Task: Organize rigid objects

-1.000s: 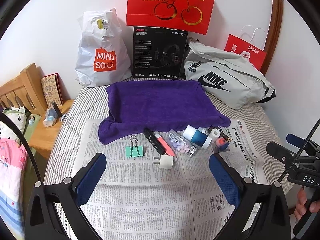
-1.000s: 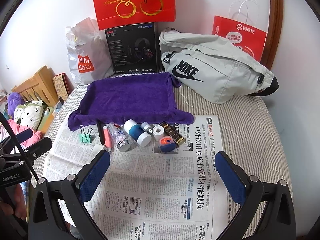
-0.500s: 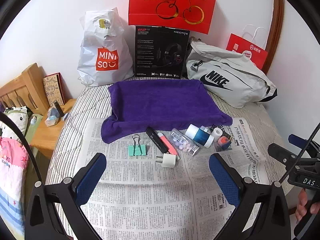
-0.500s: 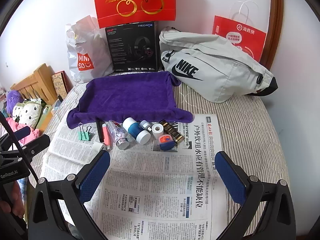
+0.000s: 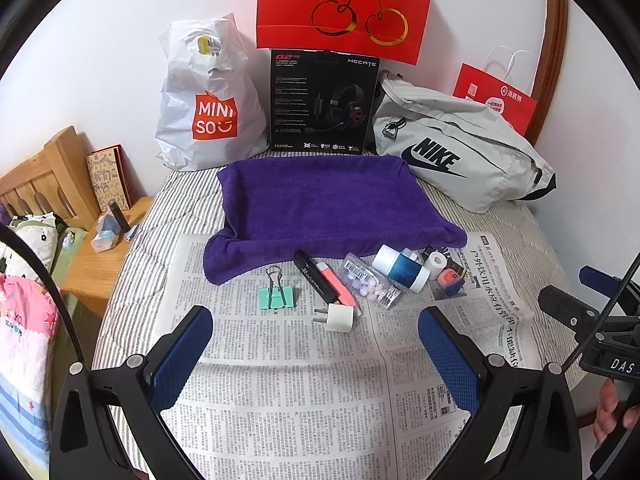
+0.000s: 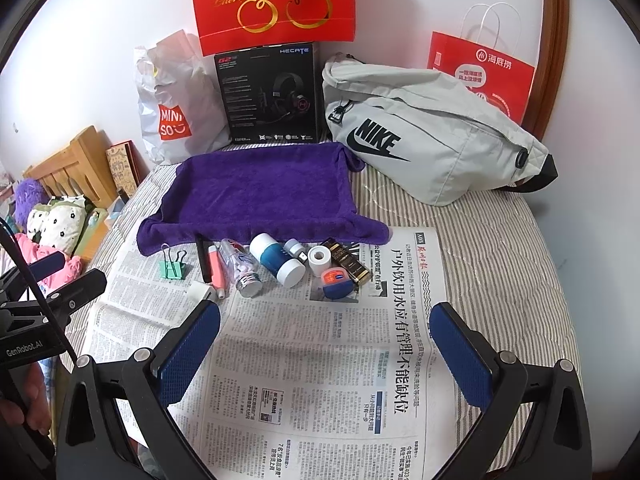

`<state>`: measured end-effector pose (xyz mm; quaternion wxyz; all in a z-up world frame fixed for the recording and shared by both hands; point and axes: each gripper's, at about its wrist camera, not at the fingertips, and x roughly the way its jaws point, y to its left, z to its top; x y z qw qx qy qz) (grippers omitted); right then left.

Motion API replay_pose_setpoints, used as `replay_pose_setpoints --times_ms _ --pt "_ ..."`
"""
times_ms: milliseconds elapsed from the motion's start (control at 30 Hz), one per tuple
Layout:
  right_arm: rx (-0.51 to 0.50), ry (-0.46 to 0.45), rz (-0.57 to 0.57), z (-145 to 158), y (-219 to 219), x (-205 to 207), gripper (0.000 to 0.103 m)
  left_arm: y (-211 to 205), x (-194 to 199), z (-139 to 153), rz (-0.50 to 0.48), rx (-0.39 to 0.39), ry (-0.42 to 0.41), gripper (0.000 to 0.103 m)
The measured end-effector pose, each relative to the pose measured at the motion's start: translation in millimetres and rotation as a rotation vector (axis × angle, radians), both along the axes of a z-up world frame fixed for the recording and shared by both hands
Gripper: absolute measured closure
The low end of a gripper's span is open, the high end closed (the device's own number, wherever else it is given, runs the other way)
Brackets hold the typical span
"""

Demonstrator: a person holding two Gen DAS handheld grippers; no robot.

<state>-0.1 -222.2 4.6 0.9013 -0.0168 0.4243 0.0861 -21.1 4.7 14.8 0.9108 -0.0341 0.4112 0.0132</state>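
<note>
A bed [image 5: 132, 236] with a striped cover carries everything. A newspaper [image 5: 280, 380] lies spread over its near part, and a purple towel [image 5: 324, 200] lies behind it, the towel's front edge overlapping the paper. At the back, against the wall, stand a white bag [image 5: 204, 100] and a black box [image 5: 322, 102]; a grey Nike bag [image 5: 460, 156] lies to the right.

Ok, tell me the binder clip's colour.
Mint green body, silver wire handles on the binder clip; clearest in the left wrist view.

Black angular tongs [image 5: 316, 354] with blue textured pads [image 5: 182, 354], silver screws, thin black cable, white "DAS" and "GenRobot.AI" lettering
</note>
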Motion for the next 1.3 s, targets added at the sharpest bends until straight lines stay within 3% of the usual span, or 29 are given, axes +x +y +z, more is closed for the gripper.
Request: replay_pose_setpoints --times_ms 1300 --pt "0.011 0.015 0.001 -7.6 -5.6 5.5 0.000 2.8 8.4 -10.0 0.007 0.013 0.015 0.000"
